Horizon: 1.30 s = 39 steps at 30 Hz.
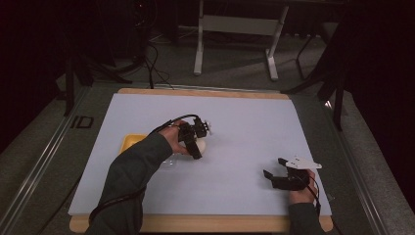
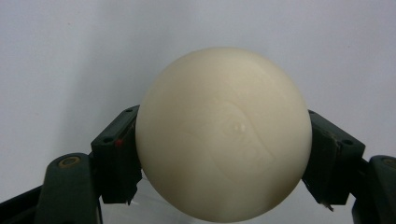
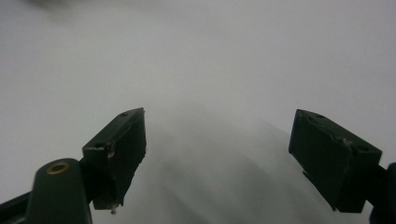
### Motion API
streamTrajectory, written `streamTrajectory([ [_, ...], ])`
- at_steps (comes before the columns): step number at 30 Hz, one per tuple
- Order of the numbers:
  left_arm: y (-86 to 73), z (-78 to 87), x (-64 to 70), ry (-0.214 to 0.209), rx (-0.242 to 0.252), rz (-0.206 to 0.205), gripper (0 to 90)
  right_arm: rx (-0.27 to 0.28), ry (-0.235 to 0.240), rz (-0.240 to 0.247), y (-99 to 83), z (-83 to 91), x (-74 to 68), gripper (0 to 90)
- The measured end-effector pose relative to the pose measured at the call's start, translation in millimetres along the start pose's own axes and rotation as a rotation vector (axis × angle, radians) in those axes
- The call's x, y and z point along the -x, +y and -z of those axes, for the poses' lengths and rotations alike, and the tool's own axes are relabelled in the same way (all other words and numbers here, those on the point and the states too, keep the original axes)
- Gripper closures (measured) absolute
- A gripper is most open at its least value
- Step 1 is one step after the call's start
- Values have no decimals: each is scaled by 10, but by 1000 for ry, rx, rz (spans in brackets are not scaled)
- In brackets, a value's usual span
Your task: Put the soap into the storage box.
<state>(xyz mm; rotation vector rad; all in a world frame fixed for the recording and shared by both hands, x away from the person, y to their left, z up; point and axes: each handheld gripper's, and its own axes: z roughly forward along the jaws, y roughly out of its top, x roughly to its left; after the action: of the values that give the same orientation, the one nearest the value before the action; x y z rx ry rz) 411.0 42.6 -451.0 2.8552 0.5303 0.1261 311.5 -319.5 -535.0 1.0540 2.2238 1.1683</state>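
We hold 1 cream ball [image 2: 223,135] clamped between the 2 jaws of the left gripper [image 1: 195,141], the jaws pressing on its left and right flanks at about mid-height, as the left gripper view shows. In the high view the ball [image 1: 201,145] sits left of centre on the white mat [image 1: 244,127], just right of 1 yellow dish [image 1: 131,142] and close to a clear plastic piece [image 1: 169,161] that lies near the sleeve; whether the ball rests on the mat or is lifted just off it we cannot tell. The ball is round, so it has no long axis and the approach angle is free. The right gripper [image 1: 278,175] waits near the right front of the mat, jaws spread wide with nothing between them, confirmed in the right gripper view [image 3: 219,154]. It is well apart from the ball, so the left hand is clearly the nearer. We judge the next move turns on the dish lying directly left of the held ball. Count: 1 ball, 1 dish, 2 grippers.
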Motion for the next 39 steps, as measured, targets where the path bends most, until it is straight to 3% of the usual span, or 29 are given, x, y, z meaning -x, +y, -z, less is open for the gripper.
streamTrajectory([
  [18, -102, 83, -25, 18, 0, -6, 251, 4, 0, 0, -2, 4, 1, 186],
  [39, -276, 178, -79, 24, 18, 30, 251, 8, -3, 2, -4, 8, -3, 186],
])
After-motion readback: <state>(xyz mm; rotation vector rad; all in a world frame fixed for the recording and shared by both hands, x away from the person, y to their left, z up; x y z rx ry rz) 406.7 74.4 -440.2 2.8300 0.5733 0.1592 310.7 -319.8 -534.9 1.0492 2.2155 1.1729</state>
